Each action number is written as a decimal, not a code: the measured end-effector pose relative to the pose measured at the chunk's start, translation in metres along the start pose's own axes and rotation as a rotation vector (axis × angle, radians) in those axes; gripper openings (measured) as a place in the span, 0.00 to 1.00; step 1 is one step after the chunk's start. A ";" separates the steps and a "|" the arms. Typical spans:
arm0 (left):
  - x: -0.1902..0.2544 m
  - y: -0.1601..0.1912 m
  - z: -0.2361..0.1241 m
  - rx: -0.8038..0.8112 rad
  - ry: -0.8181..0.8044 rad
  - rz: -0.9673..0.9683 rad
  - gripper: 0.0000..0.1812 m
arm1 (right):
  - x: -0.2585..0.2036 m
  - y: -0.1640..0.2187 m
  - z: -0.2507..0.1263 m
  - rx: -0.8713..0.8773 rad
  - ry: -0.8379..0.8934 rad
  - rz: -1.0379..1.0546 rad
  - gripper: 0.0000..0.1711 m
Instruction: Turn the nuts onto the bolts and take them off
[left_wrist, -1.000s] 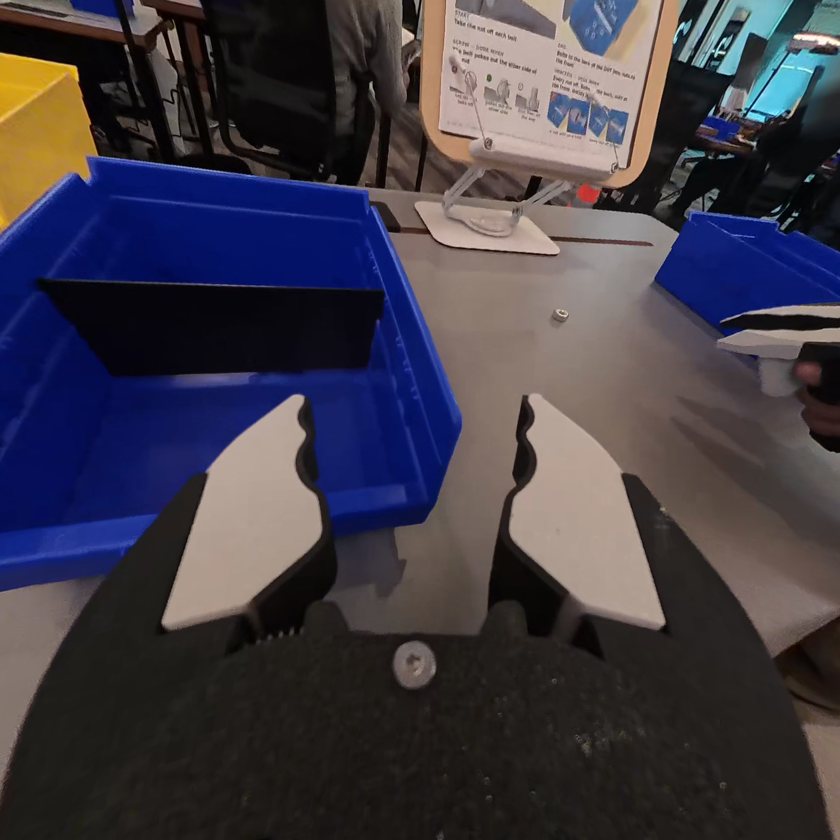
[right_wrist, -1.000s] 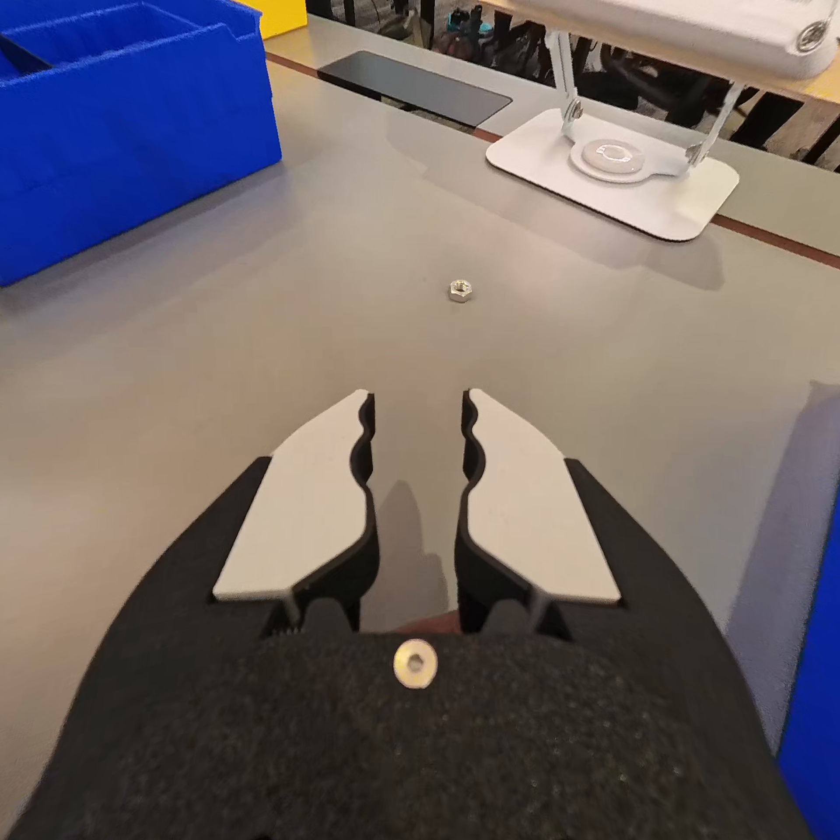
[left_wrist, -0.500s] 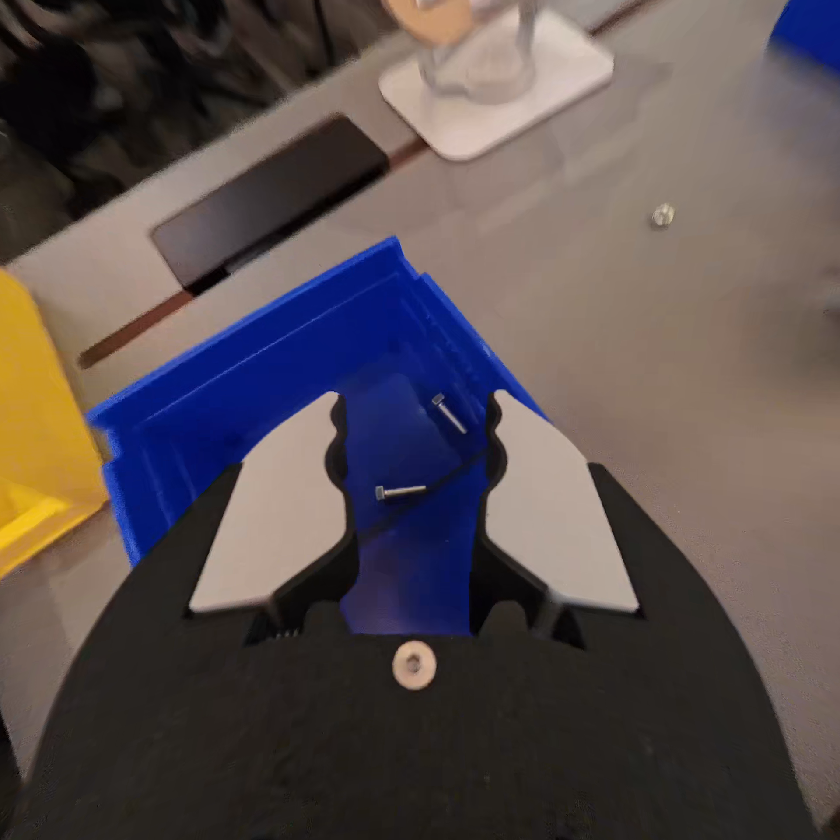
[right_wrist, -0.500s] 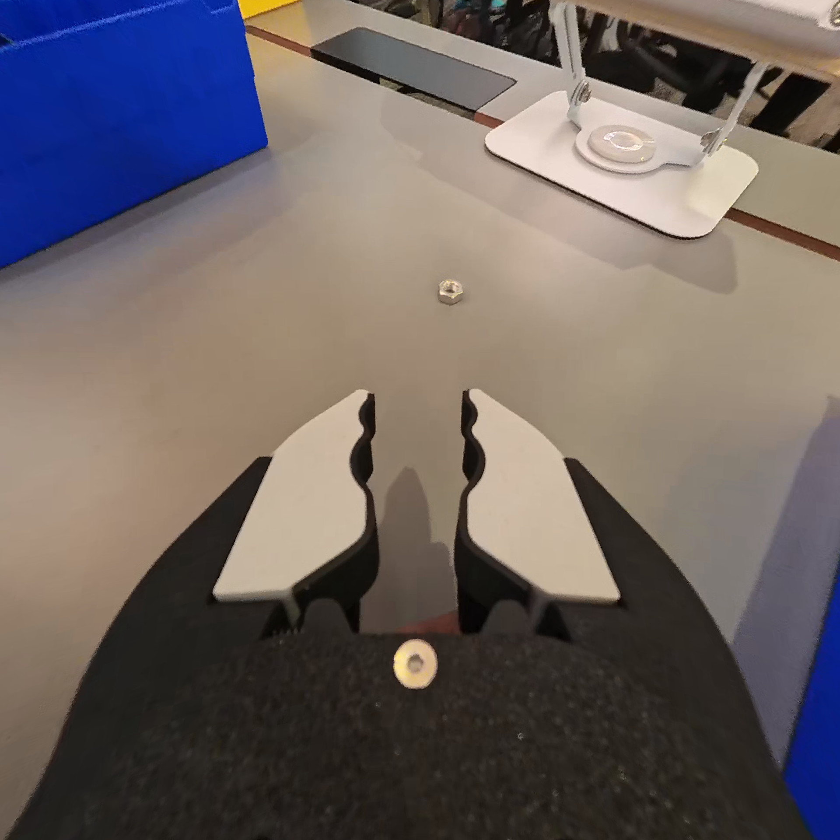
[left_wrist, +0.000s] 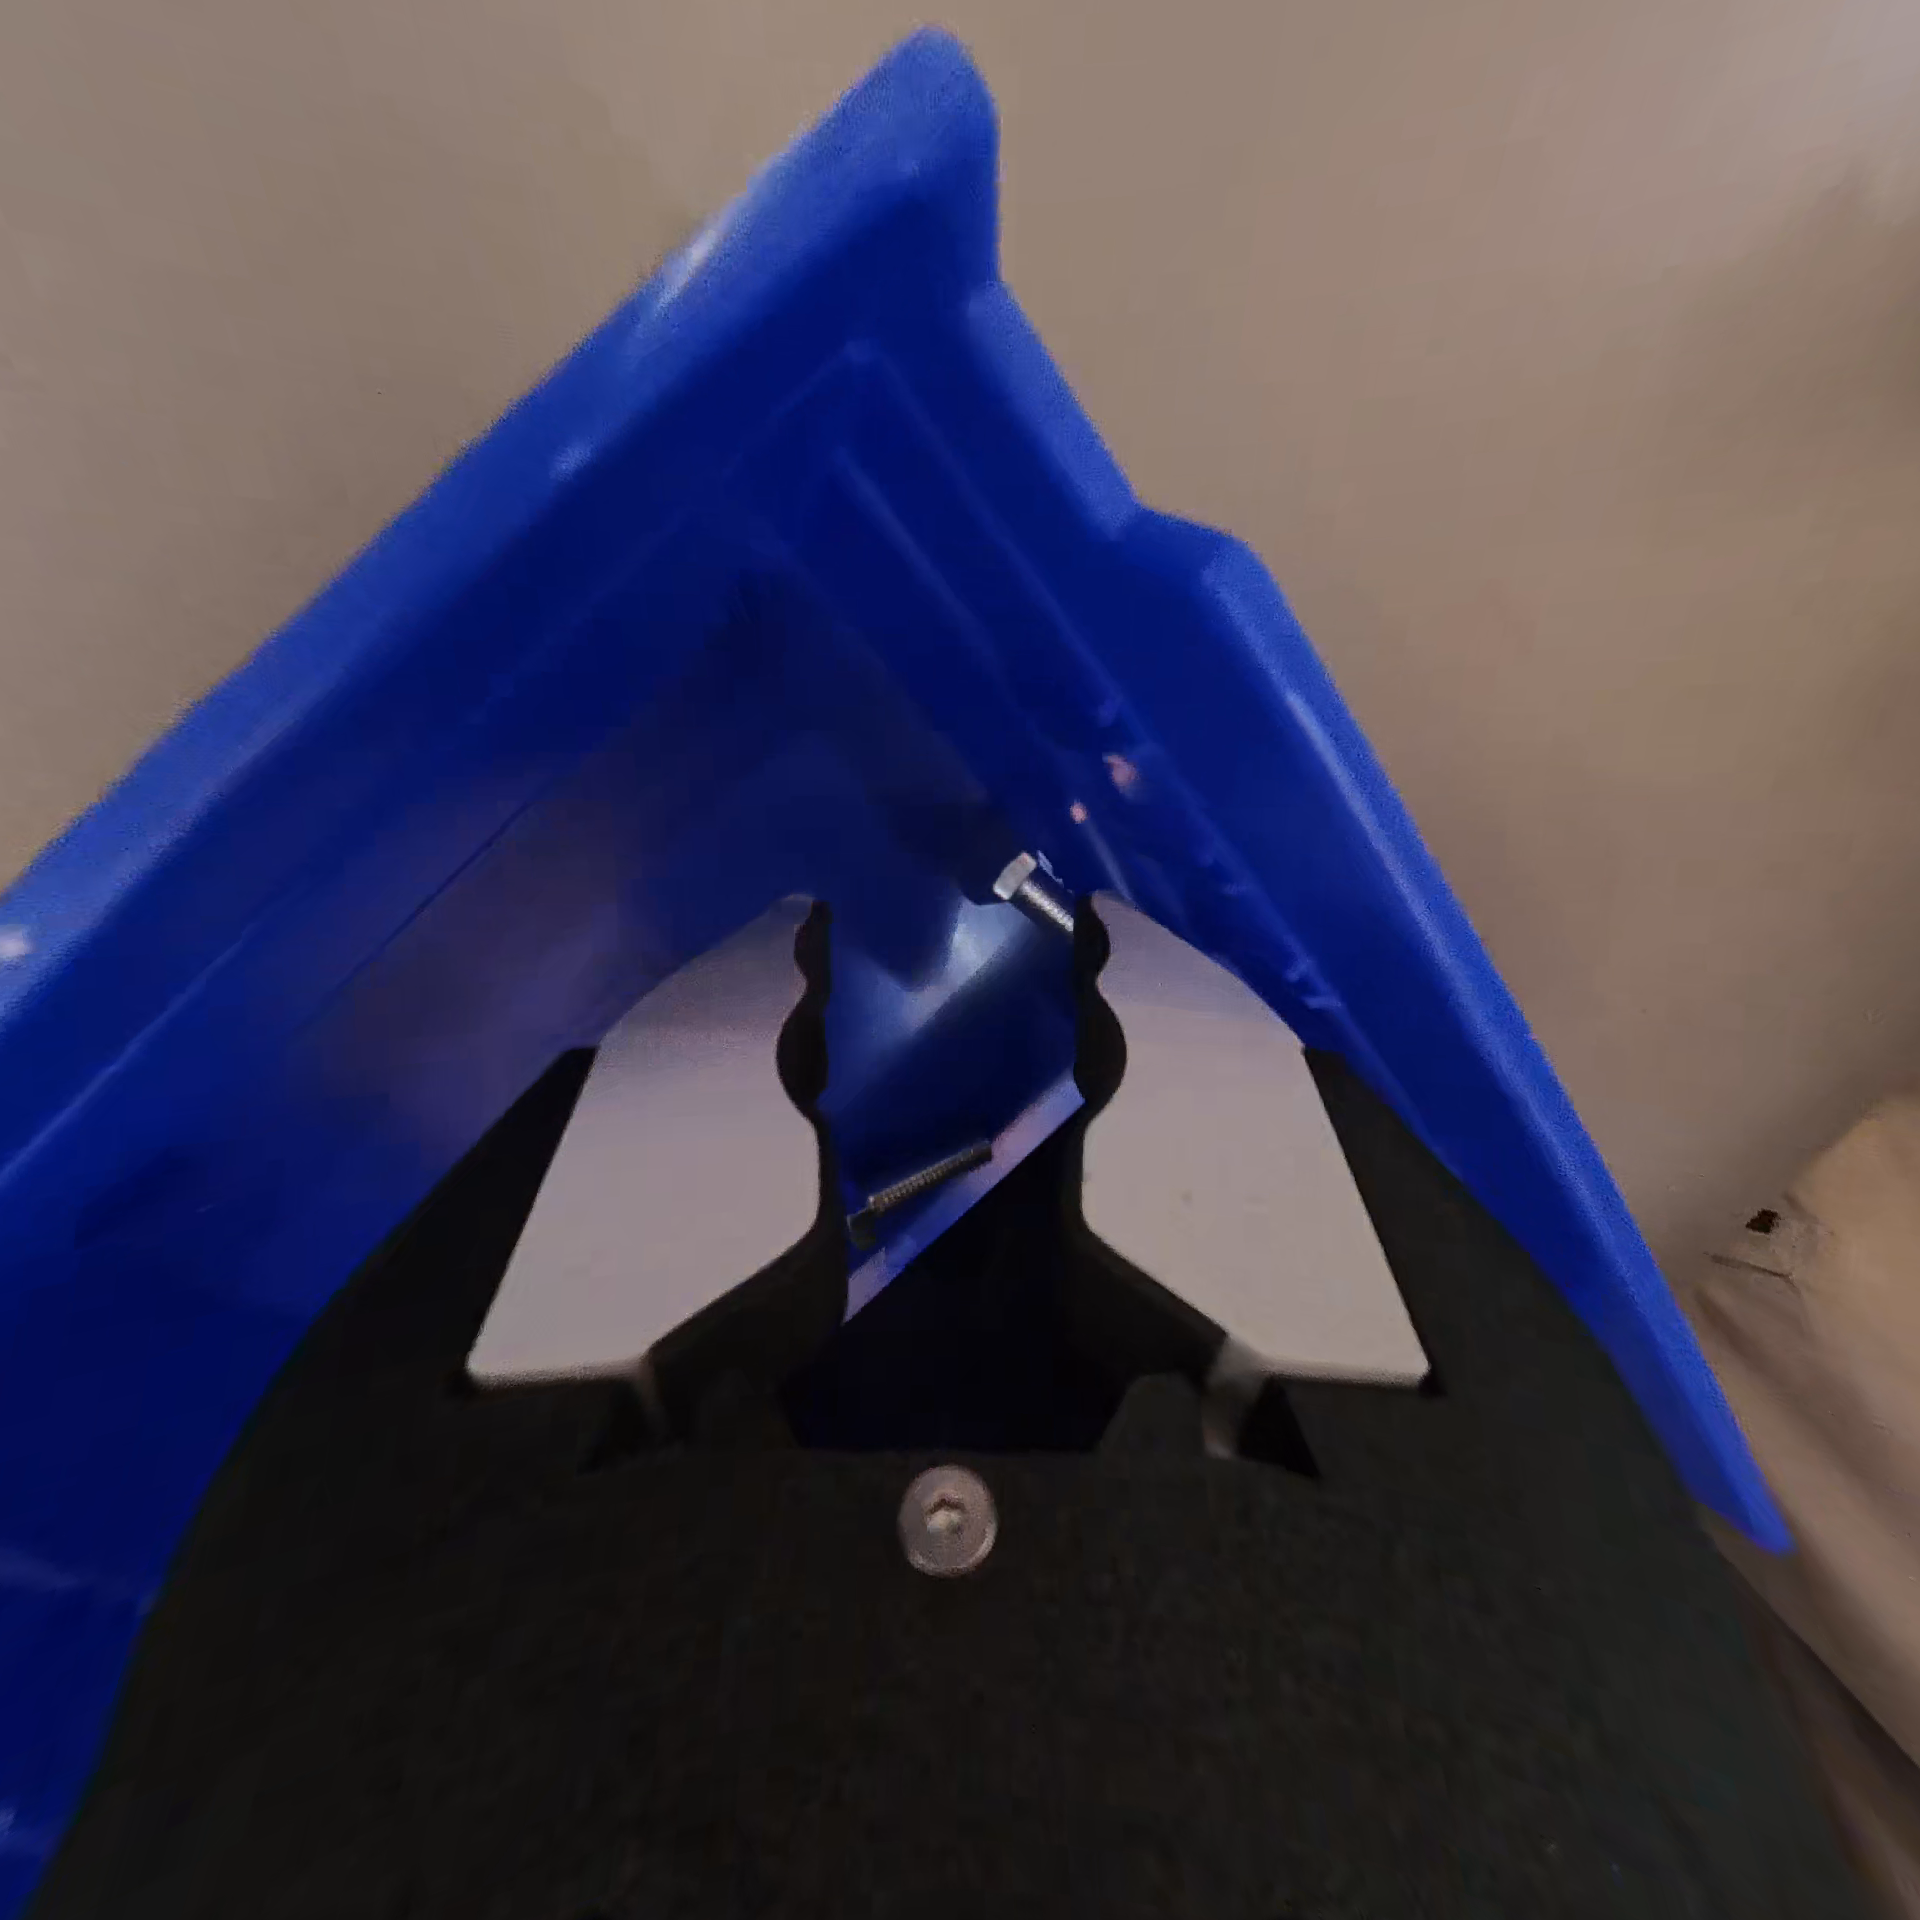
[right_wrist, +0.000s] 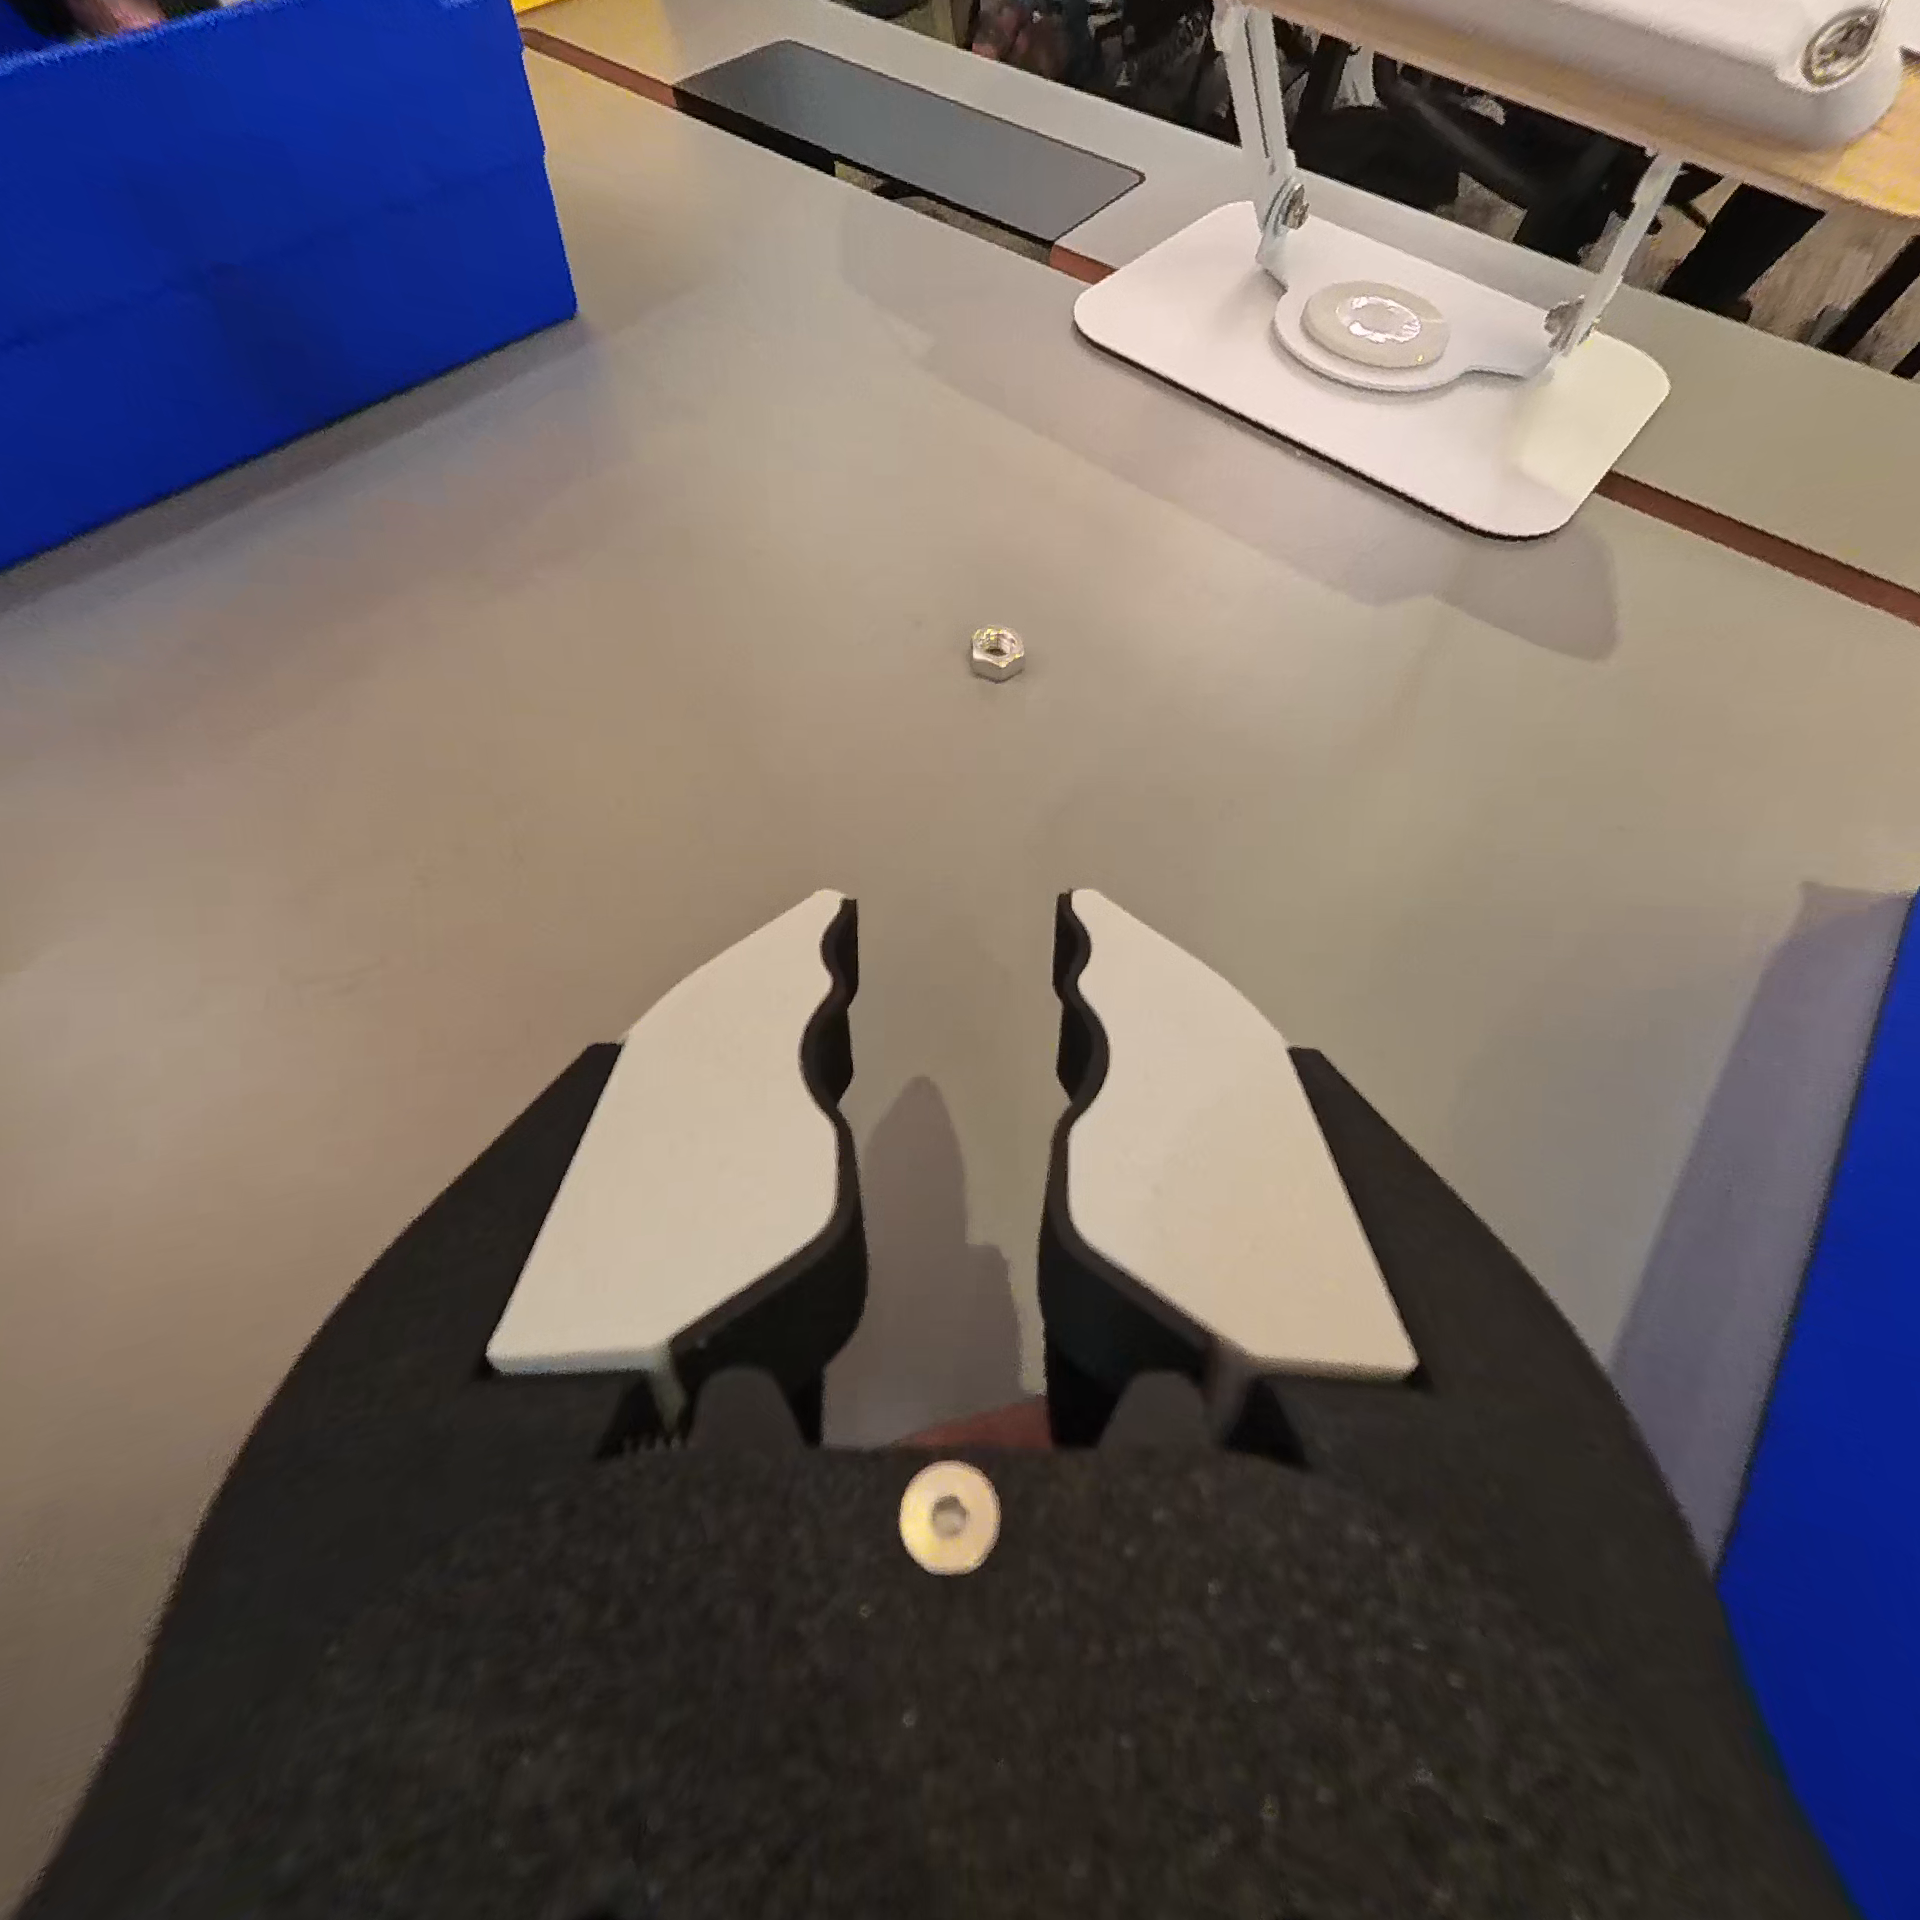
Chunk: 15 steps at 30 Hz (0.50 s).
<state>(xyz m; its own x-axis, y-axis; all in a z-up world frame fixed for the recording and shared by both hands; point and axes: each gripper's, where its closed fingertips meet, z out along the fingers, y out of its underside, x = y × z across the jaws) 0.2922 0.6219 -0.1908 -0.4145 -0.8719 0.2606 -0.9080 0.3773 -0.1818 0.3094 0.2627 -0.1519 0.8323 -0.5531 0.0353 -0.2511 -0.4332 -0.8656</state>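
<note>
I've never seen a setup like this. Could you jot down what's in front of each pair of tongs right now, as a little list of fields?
Left tongs: open, empty, reaching down into a blue bin
Bolts: two in that bin, one by the right fingertip, one lying between the fingers
Right tongs: open, empty, above the grey table
Nut: loose on the table ahead of the right tongs, untouched
Background: white stand
</note>
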 end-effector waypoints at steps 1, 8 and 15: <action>0.000 0.001 0.003 -0.012 0.005 -0.001 0.24 | 0.000 -0.001 0.000 0.000 0.003 -0.004 0.21; 0.003 0.007 0.018 -0.086 0.034 0.006 0.20 | 0.002 -0.002 0.000 -0.001 0.009 -0.006 0.21; 0.013 0.009 0.022 -0.120 0.084 0.021 0.10 | -0.002 -0.004 0.003 0.001 0.001 -0.010 0.21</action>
<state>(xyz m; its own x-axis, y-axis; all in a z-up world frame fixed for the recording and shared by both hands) 0.2801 0.6073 -0.2094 -0.4326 -0.8362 0.3371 -0.8976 0.4344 -0.0745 0.3104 0.2677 -0.1497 0.8342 -0.5497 0.0444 -0.2423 -0.4375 -0.8660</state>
